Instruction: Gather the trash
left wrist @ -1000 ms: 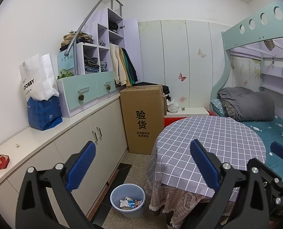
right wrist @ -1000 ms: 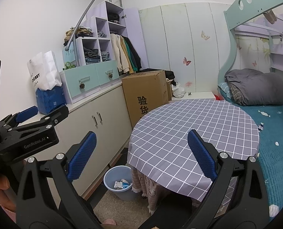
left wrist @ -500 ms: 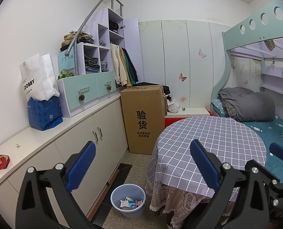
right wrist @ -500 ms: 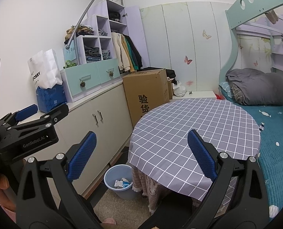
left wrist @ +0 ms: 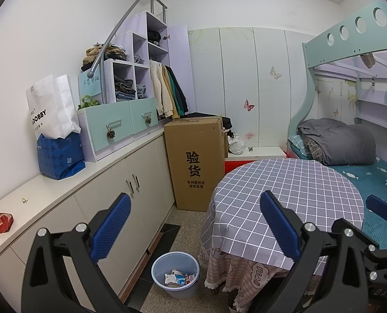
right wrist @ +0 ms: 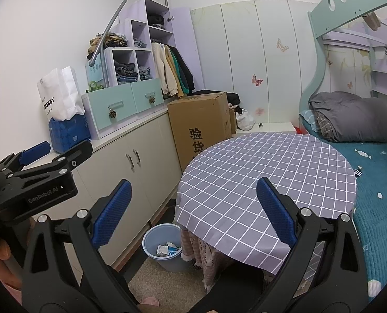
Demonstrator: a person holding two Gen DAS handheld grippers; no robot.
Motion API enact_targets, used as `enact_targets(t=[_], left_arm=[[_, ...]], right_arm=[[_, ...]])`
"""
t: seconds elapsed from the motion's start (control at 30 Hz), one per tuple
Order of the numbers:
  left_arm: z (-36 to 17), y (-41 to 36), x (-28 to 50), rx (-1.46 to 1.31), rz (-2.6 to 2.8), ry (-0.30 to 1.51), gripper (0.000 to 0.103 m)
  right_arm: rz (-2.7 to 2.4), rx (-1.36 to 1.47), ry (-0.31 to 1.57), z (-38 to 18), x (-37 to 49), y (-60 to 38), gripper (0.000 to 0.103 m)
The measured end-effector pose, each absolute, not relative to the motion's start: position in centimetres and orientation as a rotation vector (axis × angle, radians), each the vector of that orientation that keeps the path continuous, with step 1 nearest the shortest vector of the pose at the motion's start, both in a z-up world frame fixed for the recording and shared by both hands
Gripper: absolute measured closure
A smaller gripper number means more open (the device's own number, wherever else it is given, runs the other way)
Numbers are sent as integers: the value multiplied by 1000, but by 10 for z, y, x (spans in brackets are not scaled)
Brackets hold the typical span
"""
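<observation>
Both grippers' fingers spread, holding nothing. Red wrapper (left wrist: 2, 223) sits on tabletop (left wrist: 50, 195) far left of left gripper (left wrist: 193, 224). Swing left, pinch it, drop in bin (left wrist: 175, 274) below fingers.

Between the jaws, a matt checked cloth (left wrist: 292, 182) drapes the table; below them stands a smooth plastic bin (left wrist: 176, 274). Left of them, the counter (left wrist: 63, 182) looks smooth beside a matt cardboard box (left wrist: 196, 156).

A child's bedroom in a home. A teal bunk bed (left wrist: 349, 44) with a folded grey quilt (left wrist: 342, 140) fills one side, butterfly stickers (left wrist: 248, 105) dot the pale wardrobe doors (left wrist: 235, 83), and jackets (left wrist: 167, 91) hang beside cubbies of folded clothes (left wrist: 125, 83) (lilac and mint throughout). A round bench (left wrist: 292, 190) wears a checked cloth.
</observation>
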State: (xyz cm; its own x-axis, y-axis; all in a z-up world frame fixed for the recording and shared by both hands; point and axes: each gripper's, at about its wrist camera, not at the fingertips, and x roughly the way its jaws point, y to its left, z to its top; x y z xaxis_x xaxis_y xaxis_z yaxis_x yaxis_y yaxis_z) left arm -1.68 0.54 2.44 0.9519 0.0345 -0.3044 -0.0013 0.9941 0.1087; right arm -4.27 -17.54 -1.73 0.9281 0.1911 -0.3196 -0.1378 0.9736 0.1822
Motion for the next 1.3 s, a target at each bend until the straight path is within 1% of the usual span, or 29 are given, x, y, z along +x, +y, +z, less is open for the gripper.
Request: enact_targets(t=[1.3], left_arm=[[16, 12, -15, 106, 25, 328, 6]], right_arm=[[181, 160, 376, -24, -38, -175, 9]])
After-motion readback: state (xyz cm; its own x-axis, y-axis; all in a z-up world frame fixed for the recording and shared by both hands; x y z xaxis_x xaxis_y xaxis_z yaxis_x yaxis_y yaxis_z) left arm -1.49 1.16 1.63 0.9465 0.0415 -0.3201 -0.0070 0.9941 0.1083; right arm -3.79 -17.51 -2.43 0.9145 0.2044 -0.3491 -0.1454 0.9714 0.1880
